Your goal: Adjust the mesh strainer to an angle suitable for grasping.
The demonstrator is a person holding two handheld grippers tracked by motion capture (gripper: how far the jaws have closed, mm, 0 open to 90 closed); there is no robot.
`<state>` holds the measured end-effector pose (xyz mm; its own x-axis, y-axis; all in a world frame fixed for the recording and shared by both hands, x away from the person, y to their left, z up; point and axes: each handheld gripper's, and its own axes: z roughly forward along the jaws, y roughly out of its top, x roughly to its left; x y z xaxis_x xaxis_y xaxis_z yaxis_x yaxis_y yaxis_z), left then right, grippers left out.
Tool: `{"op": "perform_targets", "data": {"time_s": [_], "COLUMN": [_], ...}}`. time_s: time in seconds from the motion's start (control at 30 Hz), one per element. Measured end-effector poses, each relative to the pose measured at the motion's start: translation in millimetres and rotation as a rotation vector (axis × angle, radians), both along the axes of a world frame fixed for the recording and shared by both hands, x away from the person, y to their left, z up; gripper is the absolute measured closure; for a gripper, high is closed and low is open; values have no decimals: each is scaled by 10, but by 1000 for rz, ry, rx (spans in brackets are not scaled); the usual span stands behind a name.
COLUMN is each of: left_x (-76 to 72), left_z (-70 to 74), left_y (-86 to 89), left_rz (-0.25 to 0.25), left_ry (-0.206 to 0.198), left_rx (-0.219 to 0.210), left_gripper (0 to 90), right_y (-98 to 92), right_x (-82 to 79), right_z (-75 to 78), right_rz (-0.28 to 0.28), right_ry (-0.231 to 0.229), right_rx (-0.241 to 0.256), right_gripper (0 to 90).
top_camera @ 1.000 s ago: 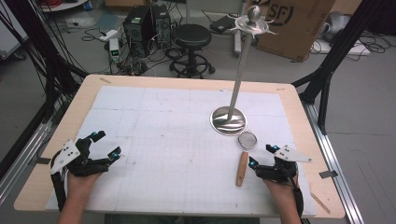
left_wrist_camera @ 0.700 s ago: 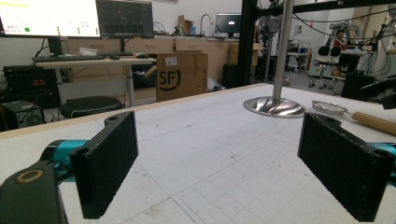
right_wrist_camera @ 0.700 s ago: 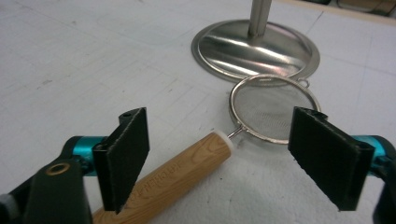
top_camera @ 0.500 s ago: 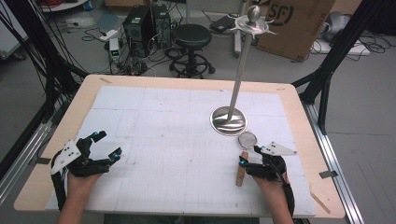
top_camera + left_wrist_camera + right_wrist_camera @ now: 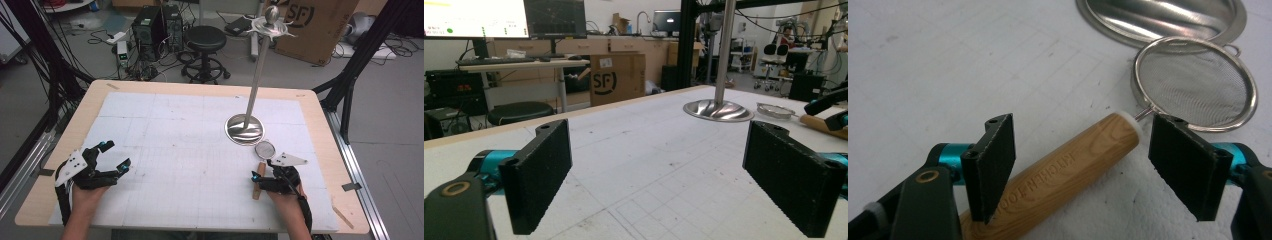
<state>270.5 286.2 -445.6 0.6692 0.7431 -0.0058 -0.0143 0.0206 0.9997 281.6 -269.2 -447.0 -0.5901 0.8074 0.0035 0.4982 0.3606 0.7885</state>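
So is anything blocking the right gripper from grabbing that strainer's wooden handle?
Nothing visible. The right gripper has its jaws open on either side of the wooden handle of the strainer, with only bare table around.

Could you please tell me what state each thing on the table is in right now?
Strainer: lying flat on the table, not lifted, mesh bowl beside the stand's base.
Wooden handle: lying between the open jaws of the right claw, not yet gripped.
Left claw: open, holding nothing, away from the strainer.
Stand: upright on its round base, nothing hanging from its hooks.
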Motion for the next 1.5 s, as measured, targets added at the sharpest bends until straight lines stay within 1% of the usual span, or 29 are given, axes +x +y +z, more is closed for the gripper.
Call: {"op": "perform_targets", "data": {"time_s": [0.07, 0.1, 0.13, 0.23, 0.5, 0.53, 0.6, 0.63, 0.67, 0.73, 0.8, 0.93, 0.97, 1.0, 1.03, 1.07, 1.1, 1.13, 1.2, 1.23, 1.33, 1.47, 1.5], "left_x": [0, 0, -1, -2, 3, 2, 3, 3, 3, 3, 1, 1, 2, 2, 3, 3, 3, 4, 3, 3, 2, 3, 5], "left_z": [0, -1, 0, -1, -5, -5, -6, -6, -6, -6, -3, -3, -3, -4, -5, -5, -5, -5, -4, -4, -4, -4, -6], "left_y": [0, 0, 0, -1, -3, -3, -5, -6, -7, -5, -4, -1, 0, 0, 0, 1, 0, 0, 1, 0, 1, 2, -1], "left_rz": [0, -1, -2, -3, -6, -6, -5, -5, -4, -5, -5, -4, -4, -3, -3, -3, -3, -3, -2, -2, -2, -2, 1], "left_ry": [1, 2, 2, 2, 2, 3, 3, 2, 2, 3, 2, 1, 2, 3, 3, 3, 3, 3, 3, 2, 2, 4, 4], "left_rx": [1, -1, 0, 0, 8, 8, 8, 8, 8, 8, 8, 6, 7, 7, 9, 10, 10, 10, 10, 7, 8, 12, 6], "left_gripper": [127, 127, 127, 127, 127, 127, 127, 127, 127, 127, 127, 127, 127, 127, 127, 127, 127, 127, 127, 127, 127, 127, 127], "right_y": [20, 20, 16, 2, -21, -19, -17, -18, -18, -4, 17, 41, 41, 48, 68, 68, 83, 93, 110, 110, 118, 100, 96], "right_x": [7, 9, 5, 2, 2, 1, -1, -5, -5, -17, -31, -44, -44, -47, -55, -55, -57, -60, -62, -62, -59, -53, -53], "right_z": [-13, -17, -12, -3, -8, -9, -9, -7, -7, 2, 18, 30, 30, 31, 34, 34, 36, 37, 36, 36, 45, 40, 41], "right_rz": [6, 7, -5, -4, -3, 14, 20, 43, 43, 69, 101, 146, 146, 155, 176, 176, 204, 217, 236, 236, 233, 217, 210], "right_ry": [12, 18, 28, 36, 41, 41, 46, 48, 48, 48, 49, 49, 49, 47, 46, 46, 49, 55, 53, 53, 74, 74, 79], "right_rx": [-26, -23, -16, -8, 4, 0, 3, 10, 10, 14, 2, -2, -2, -4, -10, -10, -8, -7, -9, -9, -3, 2, 2], "right_gripper": [265, 269, 275, 303, 310, 314, 321, 376, 376, 422, 471, 532, 532, 544, 562, 562, 586, 596, 609, 609, 615, 591, 602]}}
